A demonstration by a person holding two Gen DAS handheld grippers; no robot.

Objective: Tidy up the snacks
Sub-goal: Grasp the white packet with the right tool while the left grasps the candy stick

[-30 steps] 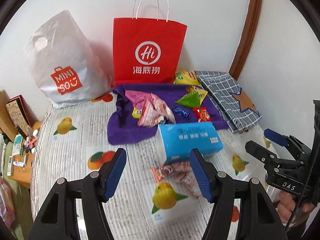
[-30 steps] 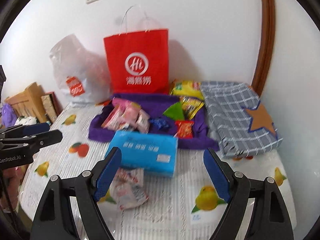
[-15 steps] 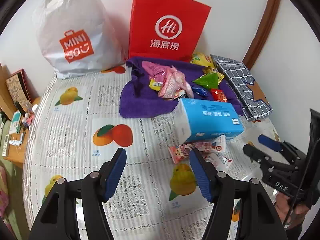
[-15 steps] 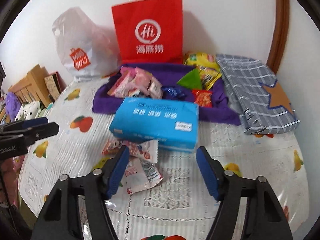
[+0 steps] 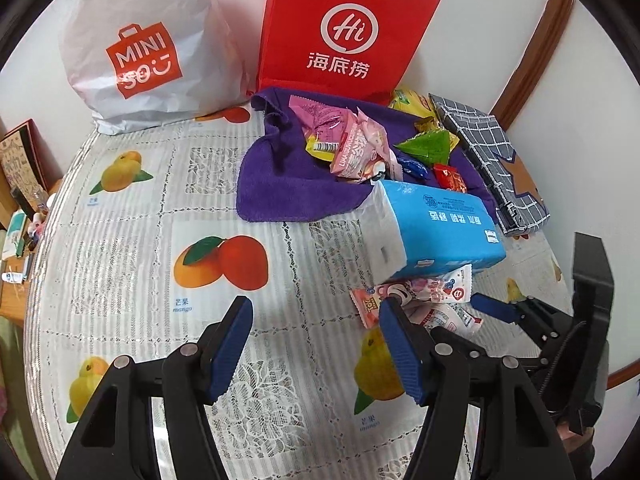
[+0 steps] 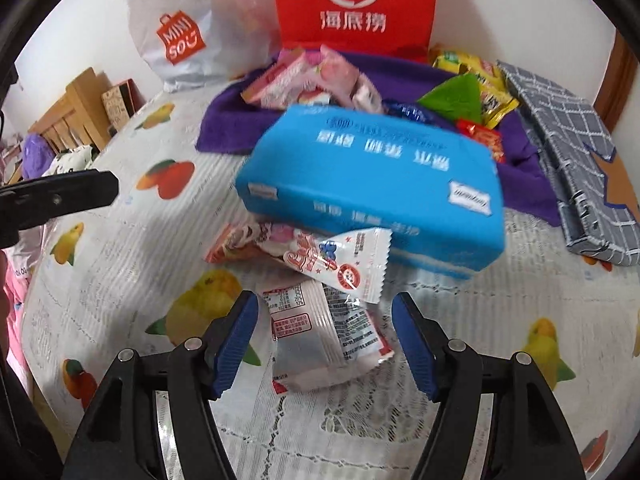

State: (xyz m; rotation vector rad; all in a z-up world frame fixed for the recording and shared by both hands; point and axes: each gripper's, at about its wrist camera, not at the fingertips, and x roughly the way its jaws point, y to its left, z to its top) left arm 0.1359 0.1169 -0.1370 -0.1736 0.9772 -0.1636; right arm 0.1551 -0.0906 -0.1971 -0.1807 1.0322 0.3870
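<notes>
Left gripper [image 5: 316, 342]: jaws stand about half open over bare tablecloth, nothing between the blue pads; its right pad's tip lies beside the near snack packets.
Right gripper [image 6: 324, 338]: jaws are opening, the pads either side of a silver snack packet [image 6: 320, 340] without pressing on it; no grip.
Silver snack packet: lies flat on the cloth, near centre, back side up with a white nutrition panel and a red-bordered label; print too small to read.
White snack packet [image 6: 340, 266]: lies partly over the silver one and touches the tissue pack's near edge; red cursive lettering and a round red seal, wording not legible.
Tissue pack [image 6: 372, 188]: blue soft pack with white Chinese characters seen upside down, centre of the table, its far side meeting the purple cloth.
Purple cloth [image 5: 280, 184]: far centre, carrying the snack pile [image 5: 352, 144]: pink packets, one reading partly "LIMA", a green triangular pouch, a blue-wrapped sweet, a small red packet, yellow packets at the far right.
Red paper bag [image 5: 344, 32]: upright against the wall, white "Hi" in a ring above 海底捞.
White bag [image 5: 140, 48]: far left, orange logo reading "MINISO".
Checked fabric box [image 5: 496, 164]: grey grid pattern with a brown star, right of the cloth.
Tablecloth [image 5: 132, 264]: lace print with fruit pictures; one is labelled 芒果 "mango".
</notes>
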